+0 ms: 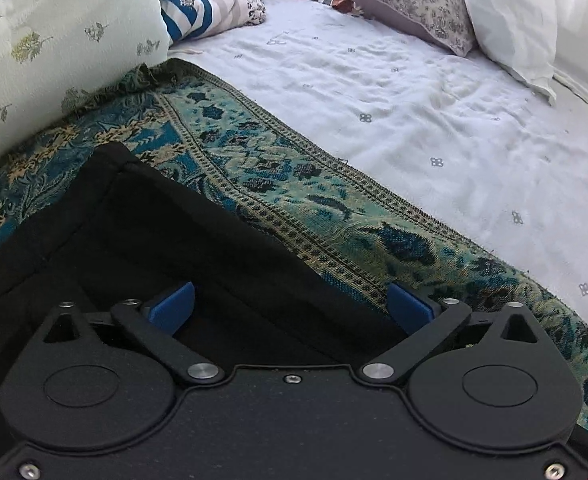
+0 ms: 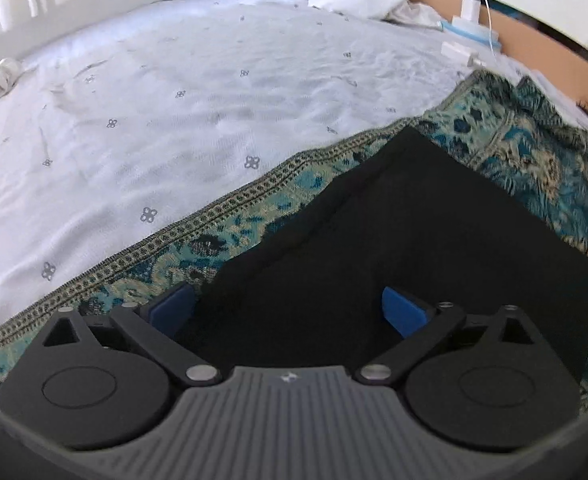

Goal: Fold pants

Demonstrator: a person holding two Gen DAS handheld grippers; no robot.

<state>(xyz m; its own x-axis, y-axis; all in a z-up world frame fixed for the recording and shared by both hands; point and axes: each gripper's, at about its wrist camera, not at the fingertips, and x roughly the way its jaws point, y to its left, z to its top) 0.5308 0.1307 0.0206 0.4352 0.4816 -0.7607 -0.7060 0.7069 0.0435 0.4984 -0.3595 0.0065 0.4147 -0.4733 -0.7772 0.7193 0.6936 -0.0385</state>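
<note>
Hovering over black pants [image 1: 141, 232], left gripper [image 1: 291, 308] spread wide, right gripper [image 2: 289, 310] likewise, seemingly empty

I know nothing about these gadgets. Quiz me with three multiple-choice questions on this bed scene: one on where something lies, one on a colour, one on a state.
1. The black pants lie on:
A. the patterned teal rug
B. the bare white bedsheet
C. a pillow

2. The finger pads of the left hand-held gripper are:
A. red
B. blue
C. green

3. The right hand-held gripper is:
A. shut on the pants
B. open
C. out of view

Answers:
1 A, rug shows all around the pants.
2 B, both pads are blue.
3 B, its fingers stand wide apart above the cloth.
</note>
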